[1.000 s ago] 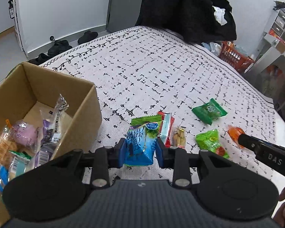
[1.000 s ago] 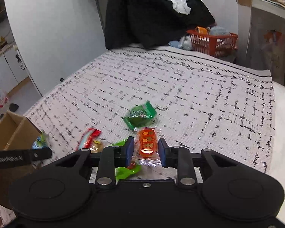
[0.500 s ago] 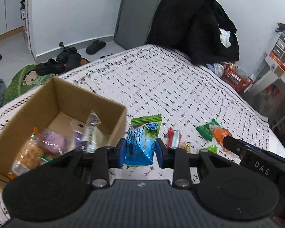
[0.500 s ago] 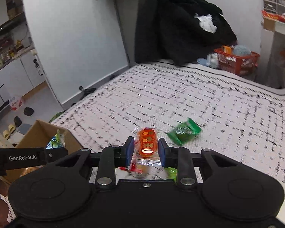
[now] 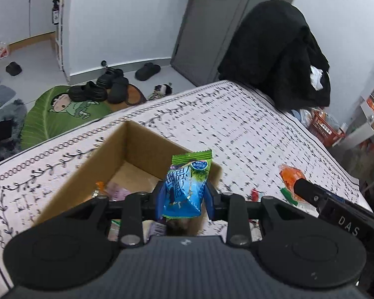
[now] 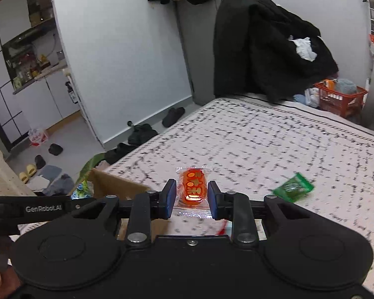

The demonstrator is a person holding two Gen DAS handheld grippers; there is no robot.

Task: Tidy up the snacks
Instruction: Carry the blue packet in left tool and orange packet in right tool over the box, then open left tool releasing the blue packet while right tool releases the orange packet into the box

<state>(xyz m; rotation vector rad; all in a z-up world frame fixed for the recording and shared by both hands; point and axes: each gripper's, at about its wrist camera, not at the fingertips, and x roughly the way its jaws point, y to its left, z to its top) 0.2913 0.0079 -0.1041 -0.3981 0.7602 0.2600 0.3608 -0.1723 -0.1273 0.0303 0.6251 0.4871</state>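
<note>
My left gripper is shut on a blue and green snack packet and holds it above the open cardboard box, which has several snacks inside. My right gripper is shut on an orange jelly snack in clear wrap, just right of the box. The orange snack also shows in the left wrist view. A green packet lies on the patterned bedspread.
A red wrapper and a green packet lie on the bedspread right of the box. A black coat hangs beyond the far end of the bed, beside a red basket. Shoes and a green mat lie on the floor.
Both grippers moved left with their snacks. The left one now holds the blue packet over the box; the right one has come up beside the box.
</note>
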